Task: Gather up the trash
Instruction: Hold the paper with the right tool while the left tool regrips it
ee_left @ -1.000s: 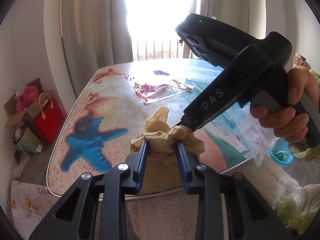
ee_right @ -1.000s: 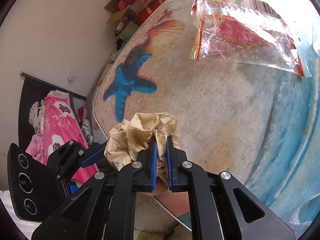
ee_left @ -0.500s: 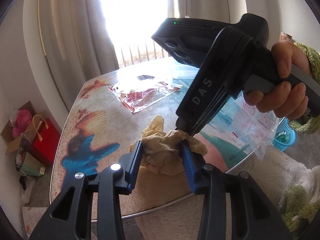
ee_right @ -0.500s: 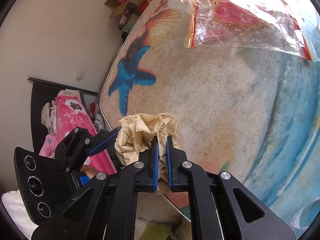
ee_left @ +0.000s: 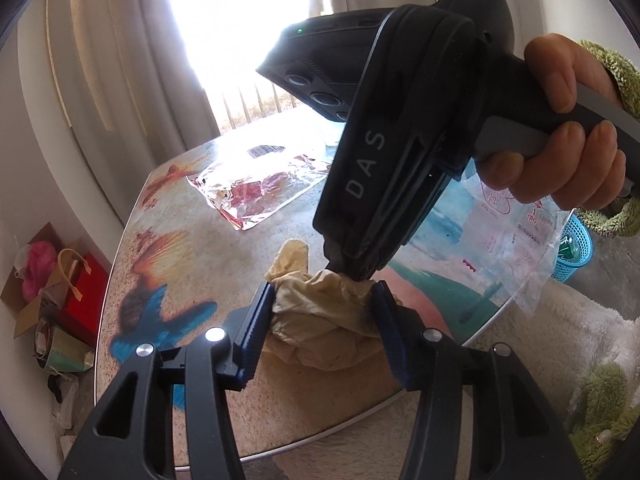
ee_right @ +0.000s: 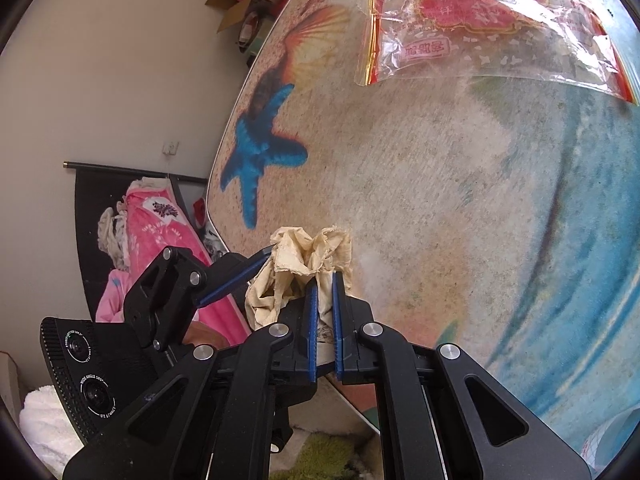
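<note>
Left wrist view: my left gripper [ee_left: 324, 320], close, facing the window across the table [ee_left: 280, 232].
Right wrist view: my right gripper [ee_right: 325, 292], close, tilted down at the tabletop.
Shared: crumpled paper [ee_left: 320, 320], starfish print [ee_right: 256, 152].

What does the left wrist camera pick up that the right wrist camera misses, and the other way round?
Only the left wrist view shows the window, the hand gripping the right tool, and the blue basket. Only the right wrist view shows the pink cloth hung by the wall. Both show the crumpled tissue pinched by the right gripper, the left gripper, whose jaws have just been opening around it, and the red wrapper.
</note>
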Tool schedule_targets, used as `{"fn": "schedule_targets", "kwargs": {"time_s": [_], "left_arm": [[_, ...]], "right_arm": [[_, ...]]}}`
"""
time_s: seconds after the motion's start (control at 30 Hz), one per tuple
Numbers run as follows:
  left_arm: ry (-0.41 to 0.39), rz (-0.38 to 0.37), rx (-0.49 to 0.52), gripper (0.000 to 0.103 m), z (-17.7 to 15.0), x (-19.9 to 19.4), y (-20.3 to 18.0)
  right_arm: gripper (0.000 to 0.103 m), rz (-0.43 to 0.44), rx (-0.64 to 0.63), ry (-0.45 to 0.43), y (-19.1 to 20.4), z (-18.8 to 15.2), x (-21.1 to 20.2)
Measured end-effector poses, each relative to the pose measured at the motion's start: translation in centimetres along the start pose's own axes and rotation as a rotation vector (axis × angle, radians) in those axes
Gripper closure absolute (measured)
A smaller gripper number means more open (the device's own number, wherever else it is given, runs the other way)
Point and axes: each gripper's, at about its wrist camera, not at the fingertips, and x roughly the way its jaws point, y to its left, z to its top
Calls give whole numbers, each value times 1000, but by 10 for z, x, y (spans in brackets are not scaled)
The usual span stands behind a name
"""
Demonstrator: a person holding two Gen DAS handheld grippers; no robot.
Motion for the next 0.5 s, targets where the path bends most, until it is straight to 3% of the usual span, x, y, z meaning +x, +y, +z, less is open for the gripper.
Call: {"fn": "schedule_targets", "kwargs": {"time_s": [0.3, 0.37, 0.5], "left_arm": [[28, 16, 43, 60, -1, 4, -10], [35, 18, 44, 60, -1, 5, -10], [47, 17, 35, 60, 1, 10, -7]], "right_arm": [[94, -25, -2, -5, -1, -3, -5], [82, -48, -2, -25, -2, -6, -14], [71, -64, -3, -135, -2, -18, -51]]}}
